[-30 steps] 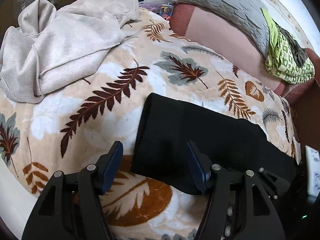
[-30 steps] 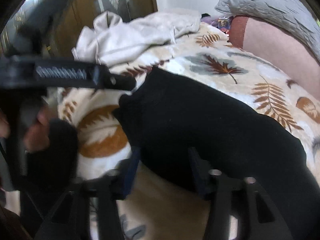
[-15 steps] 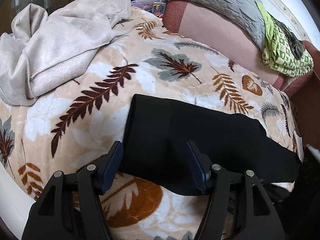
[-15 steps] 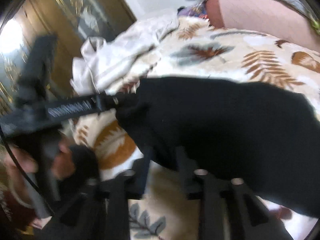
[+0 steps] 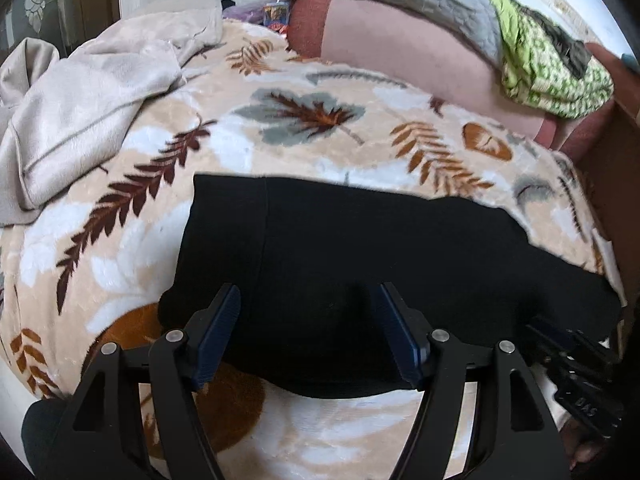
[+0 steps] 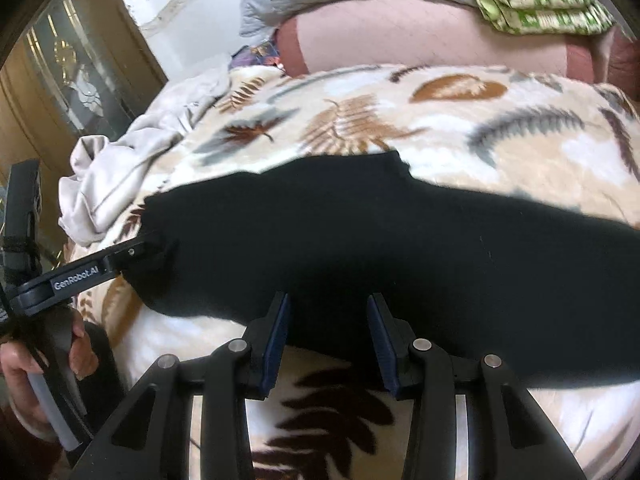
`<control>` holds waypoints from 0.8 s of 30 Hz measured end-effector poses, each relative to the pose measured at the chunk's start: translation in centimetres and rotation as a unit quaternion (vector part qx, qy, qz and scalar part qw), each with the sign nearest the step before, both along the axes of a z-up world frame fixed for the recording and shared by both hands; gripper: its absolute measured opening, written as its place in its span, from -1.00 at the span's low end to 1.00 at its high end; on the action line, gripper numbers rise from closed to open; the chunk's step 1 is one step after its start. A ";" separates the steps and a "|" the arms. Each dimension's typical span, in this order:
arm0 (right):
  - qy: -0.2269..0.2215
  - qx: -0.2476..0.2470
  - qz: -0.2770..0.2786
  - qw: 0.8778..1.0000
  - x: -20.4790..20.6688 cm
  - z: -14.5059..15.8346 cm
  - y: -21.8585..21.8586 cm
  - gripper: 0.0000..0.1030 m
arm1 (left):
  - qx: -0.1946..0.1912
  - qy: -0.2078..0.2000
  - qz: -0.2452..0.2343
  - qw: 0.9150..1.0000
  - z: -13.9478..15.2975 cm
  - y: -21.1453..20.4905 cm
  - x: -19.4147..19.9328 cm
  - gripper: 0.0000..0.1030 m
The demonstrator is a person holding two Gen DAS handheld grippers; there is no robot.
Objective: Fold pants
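Black pants lie folded lengthwise across a leaf-print blanket on a bed; they also show in the right wrist view. My left gripper is open, its fingers astride the near edge at the pants' left end. My right gripper is open, its fingers over the near edge further right. The left gripper also shows from the side in the right wrist view, its tips at the pants' left end. The right gripper's body shows at the left wrist view's lower right.
A crumpled beige garment lies at the blanket's far left. Pink and grey pillows and a green patterned cloth line the far side. A wooden cabinet stands beyond the bed's left.
Both grippers have moved in over the pants' near edge. The right wrist view has swung right and steadied. The pants lie flatter.
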State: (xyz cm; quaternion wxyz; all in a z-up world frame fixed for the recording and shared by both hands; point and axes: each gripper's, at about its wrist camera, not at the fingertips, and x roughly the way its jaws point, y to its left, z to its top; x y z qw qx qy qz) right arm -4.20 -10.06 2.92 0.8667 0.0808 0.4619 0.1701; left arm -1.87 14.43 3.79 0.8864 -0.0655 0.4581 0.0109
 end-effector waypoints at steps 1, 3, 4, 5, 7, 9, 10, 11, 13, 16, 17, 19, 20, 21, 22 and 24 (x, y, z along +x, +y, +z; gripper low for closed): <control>0.000 0.000 -0.002 1.000 -0.1 -0.2 -0.2 -0.23 | 0.005 -0.001 0.000 1.000 -0.2 0.0 -0.1 0.35; -0.002 0.009 -0.007 1.000 -0.3 -0.2 -0.7 -0.23 | 0.007 -0.005 -0.005 1.000 -0.4 -0.1 -0.2 0.48; -0.001 0.012 -0.010 1.000 -0.5 -0.2 -1.1 -0.23 | 0.004 -0.003 -0.008 1.000 -0.5 0.0 -0.3 0.49; 0.000 0.014 -0.015 1.000 -0.6 -0.1 -1.7 -0.23 | 0.003 -0.002 -0.009 1.000 -0.4 0.1 -0.2 0.49; 0.001 0.013 -0.029 1.000 -0.7 0.1 -3.0 -0.23 | -0.001 -0.002 -0.008 1.000 0.2 0.3 -0.4 0.49; 0.002 0.010 -0.052 0.999 -1.0 0.4 -5.2 -0.15 | -0.013 -0.014 -0.008 1.000 1.3 0.3 -0.7 0.49; 0.004 0.008 -0.062 0.998 -1.1 0.4 -6.2 -0.05 | -0.020 -0.018 -0.012 1.000 1.7 0.1 -0.8 0.49; 0.007 0.007 -0.074 0.997 -1.2 0.5 -7.4 -0.02 | -0.027 -0.022 -0.018 0.999 2.1 -0.2 -0.8 0.50; 0.015 -0.004 -0.106 0.994 -1.6 0.7 -10.3 -0.02 | -0.039 -0.029 -0.037 0.998 2.9 -1.4 -0.8 0.53; 0.032 -0.028 -0.162 0.986 -2.2 1.2 -15.0 -0.02 | -0.053 -0.034 -0.075 0.995 3.6 -4.3 -0.5 0.55; 0.036 -0.031 -0.183 0.982 -2.5 1.4 -16.8 -0.02 | -0.054 -0.032 -0.090 0.994 3.7 -5.5 -0.2 0.55; 0.039 -0.034 -0.220 0.974 -3.6 1.8 -20.0 0.02 | -0.056 -0.024 -0.117 0.991 3.6 -7.7 0.2 0.56; 0.038 -0.035 -0.239 0.970 -4.3 2.1 -21.6 0.02 | -0.056 -0.017 -0.135 0.989 3.5 -9.1 0.5 0.56; 0.035 -0.033 -0.251 0.967 -5.0 2.3 -22.8 0.03 | -0.056 -0.013 -0.147 0.987 3.4 -10.1 0.6 0.56; 0.030 -0.030 -0.268 0.962 -5.7 2.5 -24.3 0.04 | -0.057 -0.010 -0.160 0.985 3.3 -11.2 0.7 0.56; 0.023 -0.029 -0.303 0.952 -6.9 2.9 -26.8 0.06 | -0.052 -0.006 -0.176 0.983 3.2 -13.2 1.0 0.56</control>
